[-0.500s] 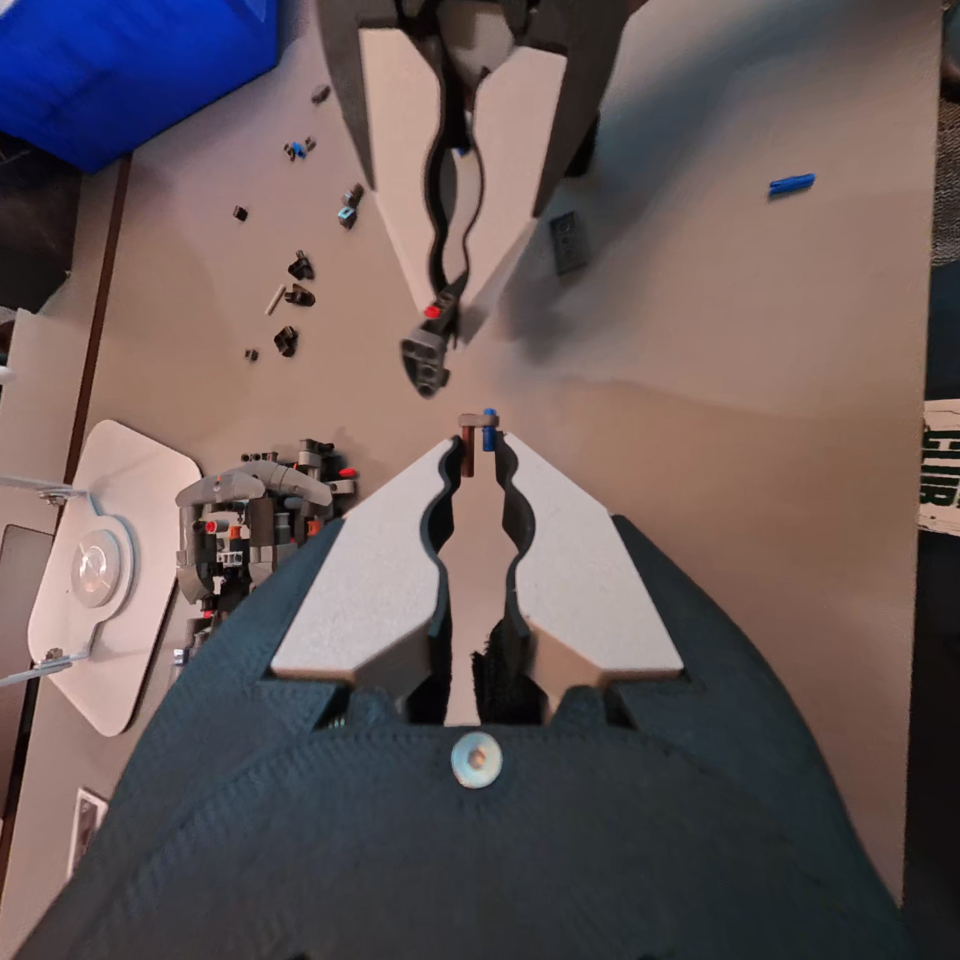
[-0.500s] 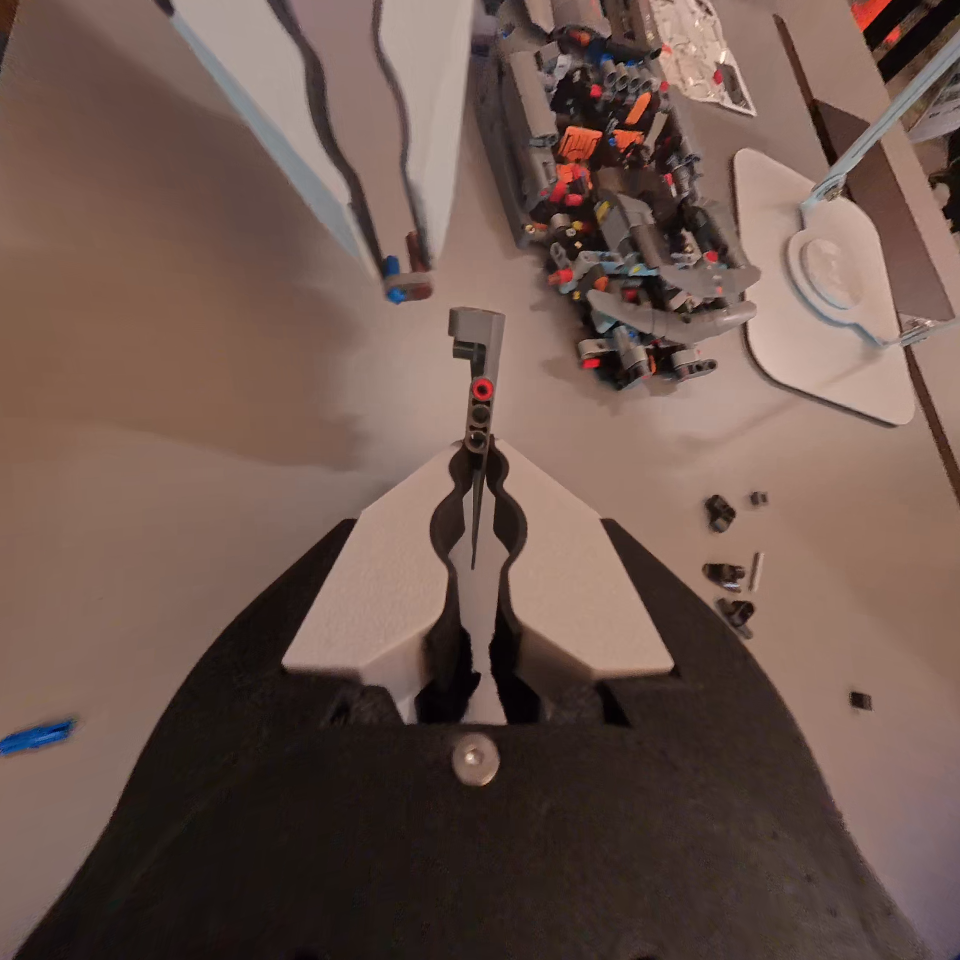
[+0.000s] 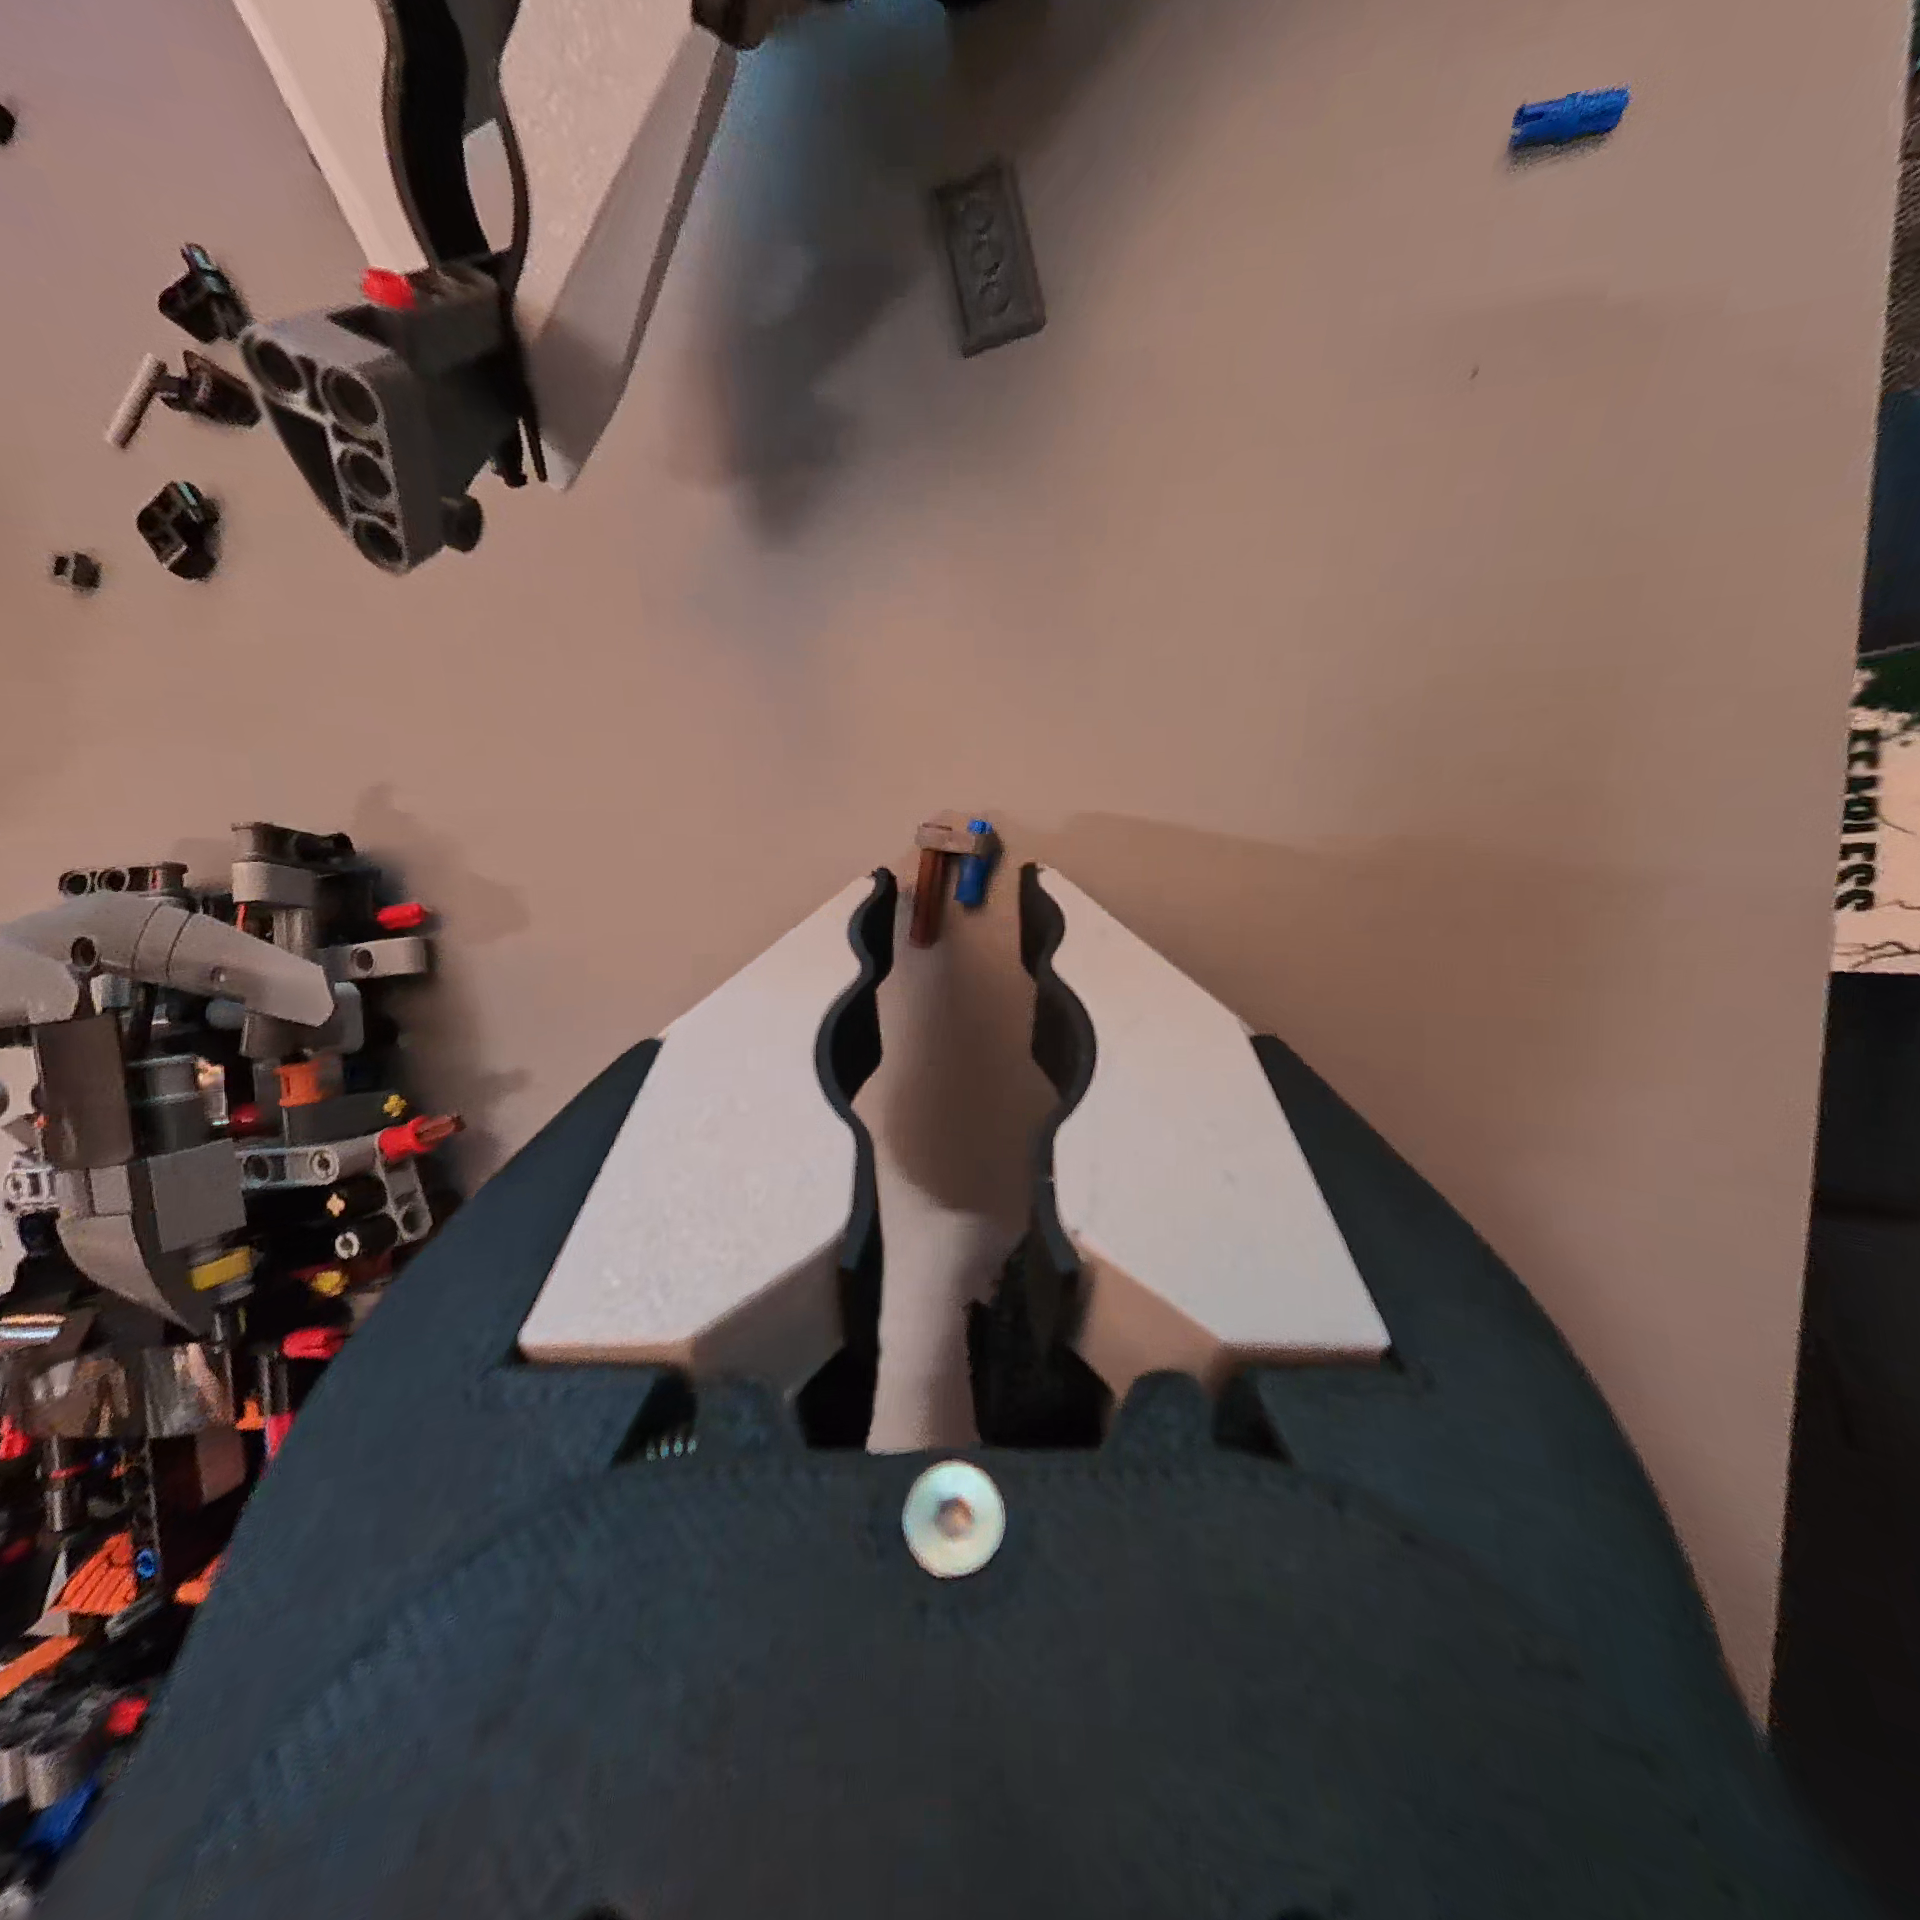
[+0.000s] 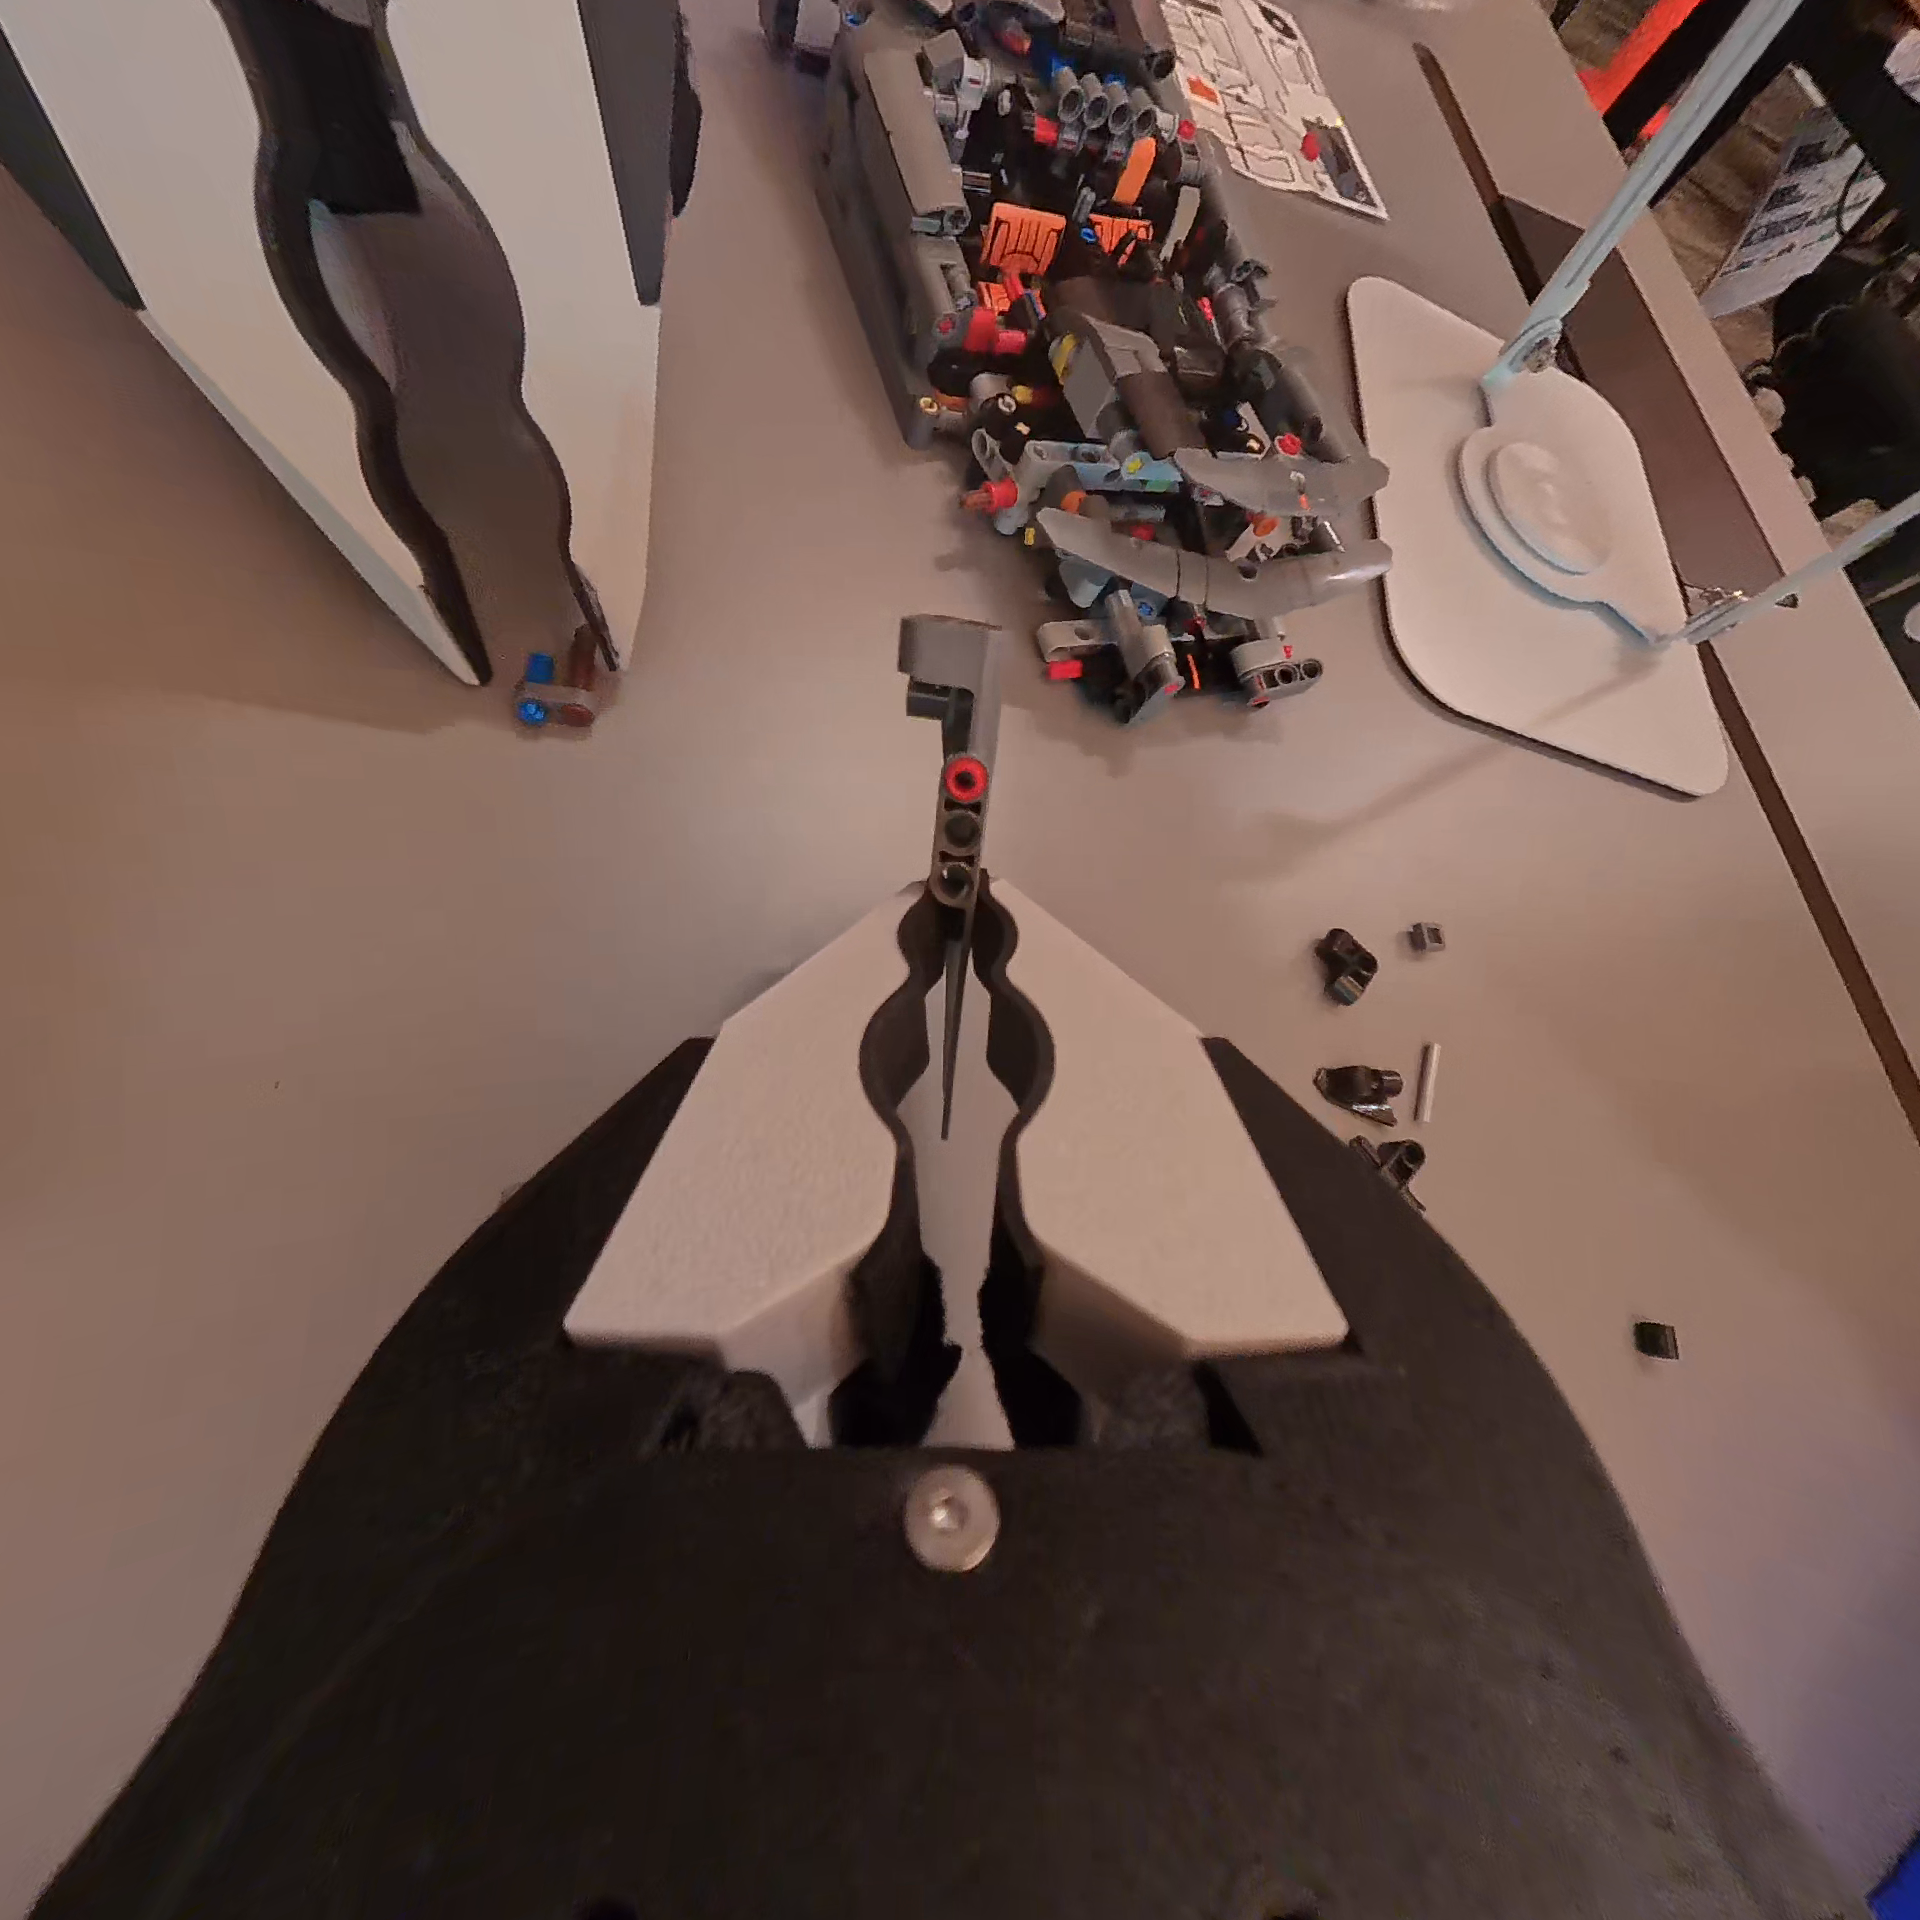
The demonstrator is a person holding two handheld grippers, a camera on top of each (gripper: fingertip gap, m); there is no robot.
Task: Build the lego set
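The big grey, black and orange lego model [image 4: 1101,312] sits on the tan worktop [image 4: 416,935]. The right gripper [image 4: 961,894] is clenched on a grey lego beam [image 4: 961,727]. The left gripper [image 3: 951,883] is released, with a small brown-and-blue lego piece [image 3: 951,873] lying between its tips.

Both tongs match: the left tongs [image 3: 951,883] and right tongs [image 4: 961,899] each carry pale grey wedge fingers with wavy black inner edges, a textured black printed body, and one silver screw at centre.
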